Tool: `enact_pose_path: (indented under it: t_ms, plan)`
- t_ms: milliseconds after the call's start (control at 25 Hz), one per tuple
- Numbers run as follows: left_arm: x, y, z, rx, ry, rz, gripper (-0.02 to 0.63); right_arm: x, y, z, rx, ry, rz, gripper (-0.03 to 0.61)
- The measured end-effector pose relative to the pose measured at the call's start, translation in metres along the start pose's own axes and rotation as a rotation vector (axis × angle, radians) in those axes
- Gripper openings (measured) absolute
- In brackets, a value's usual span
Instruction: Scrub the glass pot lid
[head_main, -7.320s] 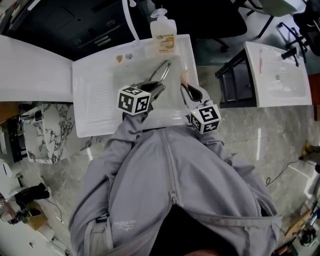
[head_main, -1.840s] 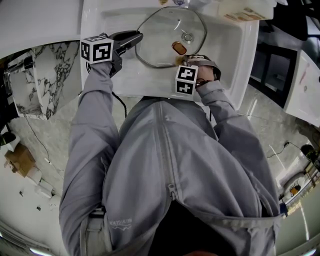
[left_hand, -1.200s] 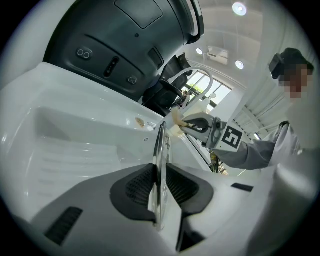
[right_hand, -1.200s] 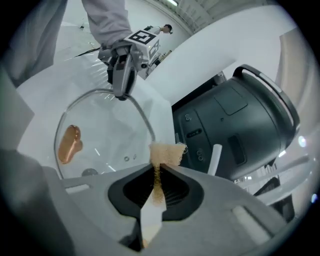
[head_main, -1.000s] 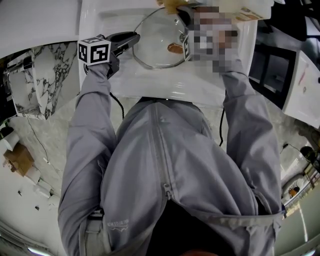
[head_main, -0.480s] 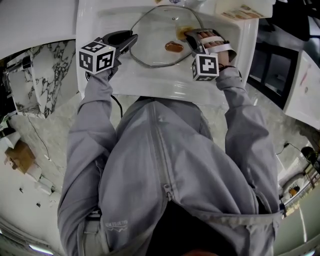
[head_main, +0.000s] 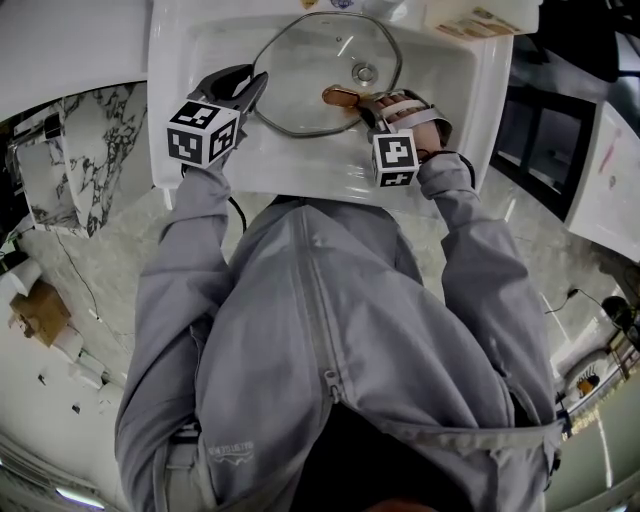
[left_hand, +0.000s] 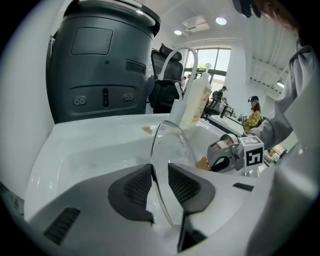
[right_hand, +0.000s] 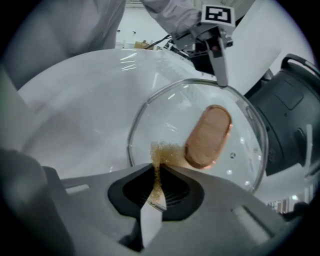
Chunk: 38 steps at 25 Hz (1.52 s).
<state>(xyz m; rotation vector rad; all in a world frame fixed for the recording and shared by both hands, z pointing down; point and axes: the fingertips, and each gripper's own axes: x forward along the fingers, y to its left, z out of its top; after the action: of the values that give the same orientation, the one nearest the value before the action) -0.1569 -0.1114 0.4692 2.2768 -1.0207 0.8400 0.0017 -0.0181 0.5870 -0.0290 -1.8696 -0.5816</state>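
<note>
The glass pot lid (head_main: 310, 55) lies in the white sink (head_main: 455, 120), its brown oval handle (head_main: 338, 96) near the lid's right side. My left gripper (head_main: 255, 85) stands at the lid's left rim. Its jaws have just been opening: in the left gripper view the rim (left_hand: 156, 150) runs between the pads (left_hand: 137, 187), resting by the left one with a gap to the right one. My right gripper (head_main: 362, 100) is shut on a thin yellow-brown scrub sponge (right_hand: 161, 155), whose frayed end sits on the glass (right_hand: 165, 115) beside the handle (right_hand: 209, 136).
A soap bottle (left_hand: 195, 100) and a curved tap (left_hand: 186, 60) stand at the sink's back edge, with a dark grey bin (left_hand: 100, 65) behind. A labelled box (head_main: 480, 22) lies at the sink's far right corner. Marble floor (head_main: 90, 180) lies left of the sink.
My right gripper has come down from the far edge of the sink to the lid's handle, sponge in its jaws. My left gripper has rolled at the lid's rim without shifting place.
</note>
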Motion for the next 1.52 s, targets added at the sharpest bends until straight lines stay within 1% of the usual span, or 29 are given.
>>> enact_pose_path:
  t_ms: [80,160,240,280,320,400,480,560,640,720,800,920,1120,1240,1360,1520]
  plan:
    - [0.000,0.000,0.000,-0.003,-0.005,0.022,0.087,0.006,0.021,0.005,-0.053,-0.006,0.082,0.029]
    - [0.000,0.000,-0.001,-0.005,-0.010,0.039,0.087,0.010,0.034,0.010,-0.072,-0.012,0.141,0.029]
    - [-0.001,0.000,-0.001,0.002,-0.010,0.055,0.087,0.010,0.035,0.008,-0.069,-0.013,0.158,0.029]
    - [-0.001,0.000,-0.001,0.007,-0.010,0.063,0.089,0.007,0.030,0.004,-0.066,-0.005,0.144,0.029]
    - [-0.001,0.000,-0.001,0.009,-0.010,0.070,0.089,0.004,0.020,-0.004,-0.055,0.010,0.114,0.029]
    - [-0.002,0.000,-0.001,0.009,-0.013,0.081,0.089,-0.008,-0.014,-0.022,-0.007,0.044,0.007,0.029]
    - [-0.002,0.001,0.000,0.007,-0.015,0.087,0.089,-0.024,-0.061,-0.037,0.051,0.065,-0.144,0.029]
    - [-0.003,0.001,0.000,0.007,-0.012,0.090,0.090,-0.041,-0.107,-0.043,0.087,0.057,-0.288,0.029]
    - [-0.002,0.001,0.000,0.010,-0.008,0.092,0.089,-0.053,-0.144,-0.040,0.080,0.036,-0.394,0.029]
    - [-0.001,0.000,0.000,0.014,-0.004,0.093,0.089,-0.056,-0.166,-0.036,0.047,0.026,-0.442,0.029]
    - [0.000,0.000,-0.001,0.016,-0.001,0.094,0.089,-0.050,-0.174,-0.033,0.018,0.018,-0.441,0.029]
    - [0.000,0.001,-0.001,0.015,-0.003,0.096,0.089,-0.040,-0.173,-0.032,-0.008,0.012,-0.432,0.029]
    - [0.001,0.001,0.000,0.018,-0.005,0.101,0.089,-0.040,-0.169,-0.038,0.049,0.009,-0.445,0.029]
    - [0.002,0.002,0.002,0.020,-0.005,0.104,0.089,-0.039,-0.158,-0.047,0.085,0.020,-0.433,0.029]
    - [0.001,0.003,0.002,0.022,-0.008,0.108,0.089,-0.035,-0.143,-0.060,0.131,0.050,-0.401,0.029]
    - [0.001,0.003,0.002,0.025,-0.013,0.108,0.089,-0.025,-0.108,-0.077,0.205,0.092,-0.331,0.029]
